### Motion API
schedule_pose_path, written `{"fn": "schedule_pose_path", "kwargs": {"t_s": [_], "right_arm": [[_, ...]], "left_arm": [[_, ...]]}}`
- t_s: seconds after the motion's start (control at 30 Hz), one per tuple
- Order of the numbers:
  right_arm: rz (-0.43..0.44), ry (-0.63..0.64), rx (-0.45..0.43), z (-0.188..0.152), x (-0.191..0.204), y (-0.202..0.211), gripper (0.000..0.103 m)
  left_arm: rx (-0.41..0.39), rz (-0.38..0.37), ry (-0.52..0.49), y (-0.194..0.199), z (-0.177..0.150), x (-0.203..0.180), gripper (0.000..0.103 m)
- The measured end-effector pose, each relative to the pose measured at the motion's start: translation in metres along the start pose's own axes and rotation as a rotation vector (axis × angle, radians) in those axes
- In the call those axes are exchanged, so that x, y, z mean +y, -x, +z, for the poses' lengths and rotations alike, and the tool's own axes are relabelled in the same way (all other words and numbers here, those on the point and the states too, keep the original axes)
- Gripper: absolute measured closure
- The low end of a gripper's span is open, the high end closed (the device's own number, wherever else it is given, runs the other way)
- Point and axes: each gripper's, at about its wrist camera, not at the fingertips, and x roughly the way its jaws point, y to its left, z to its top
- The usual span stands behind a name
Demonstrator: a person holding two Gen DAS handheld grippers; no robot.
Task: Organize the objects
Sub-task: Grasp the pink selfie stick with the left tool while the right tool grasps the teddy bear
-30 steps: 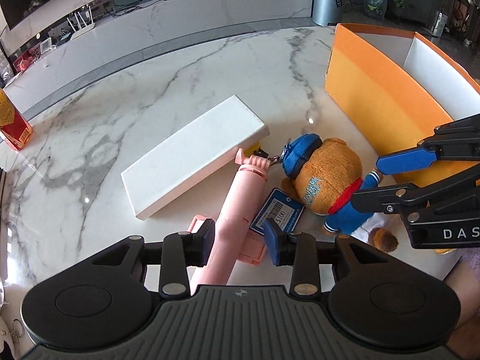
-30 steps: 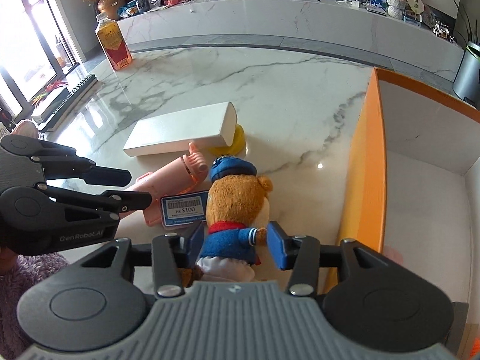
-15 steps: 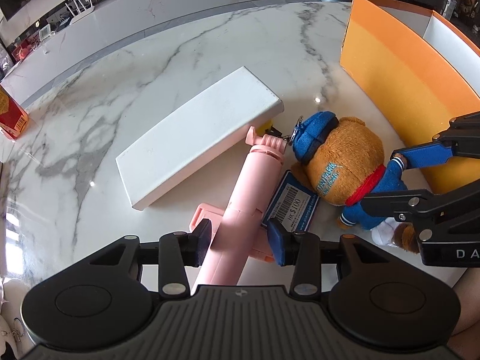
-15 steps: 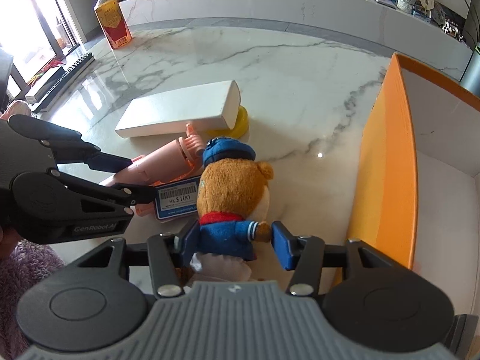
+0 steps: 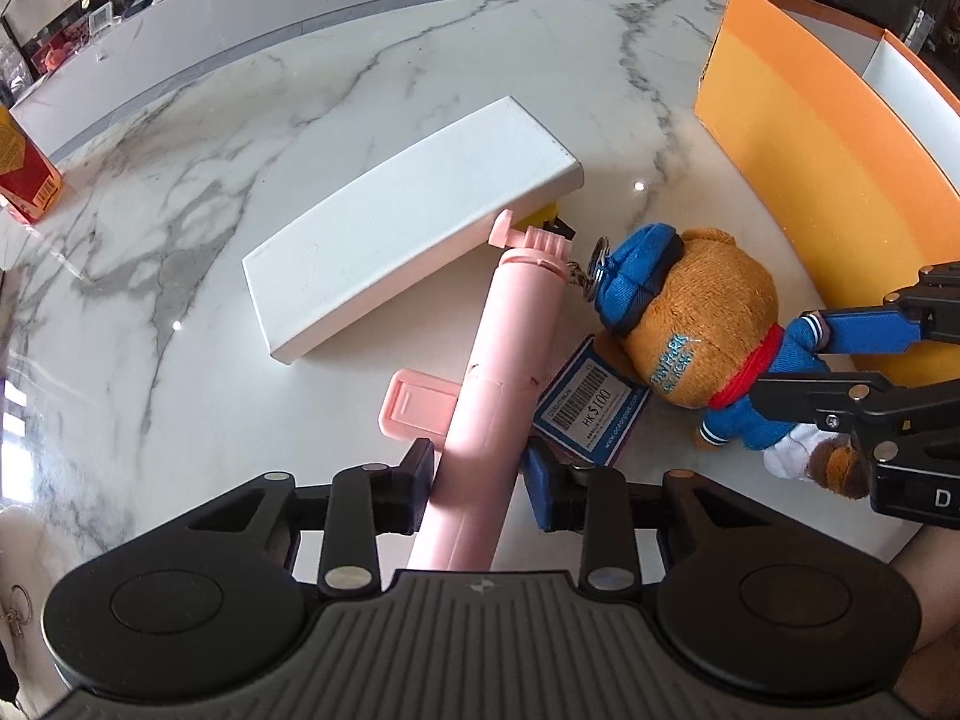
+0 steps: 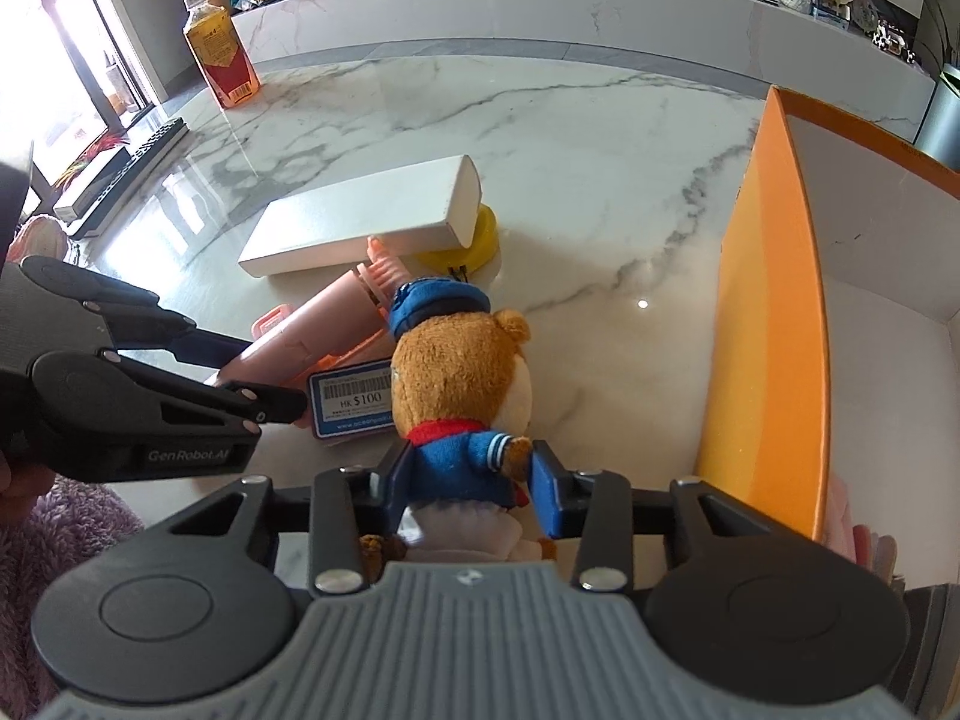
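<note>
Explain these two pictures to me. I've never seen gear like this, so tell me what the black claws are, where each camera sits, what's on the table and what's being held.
No robot here: a person holds a two-finger claw tool in each hand, with a wide-angle camera on each looking along its fingers.

One picture comes from the left gripper. Its jaws have just been closing around a pink stick.

The other comes from the right gripper. Its jaws have also just been closing and now press on a teddy bear in blue clothes, with a price tag beside it.

On the marble table also lie a white box, a yellow thing partly under it, a juice bottle and an open orange box.
</note>
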Motion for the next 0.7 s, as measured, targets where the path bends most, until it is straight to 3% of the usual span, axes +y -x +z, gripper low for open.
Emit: {"fn": "schedule_pose_path", "kwargs": {"t_s": [0.23,0.27,0.3,0.7], "right_arm": [[0.033,-0.007,-0.056,-0.008,-0.001,0.024,0.073],[0.042,-0.01,-0.062,-0.009,-0.002,0.028,0.077],[0.056,-0.015,-0.073,-0.009,-0.003,0.033,0.089],[0.089,-0.017,-0.055,-0.032,0.0,0.052,0.092]], "left_arm": [[-0.037,0.013,0.041,0.018,-0.007,-0.005,0.071],[-0.044,0.008,0.062,0.022,-0.007,-0.004,0.072],[-0.051,0.006,0.079,0.026,-0.008,-0.004,0.072],[-0.084,-0.033,0.149,0.058,-0.019,-0.021,0.072]]}}
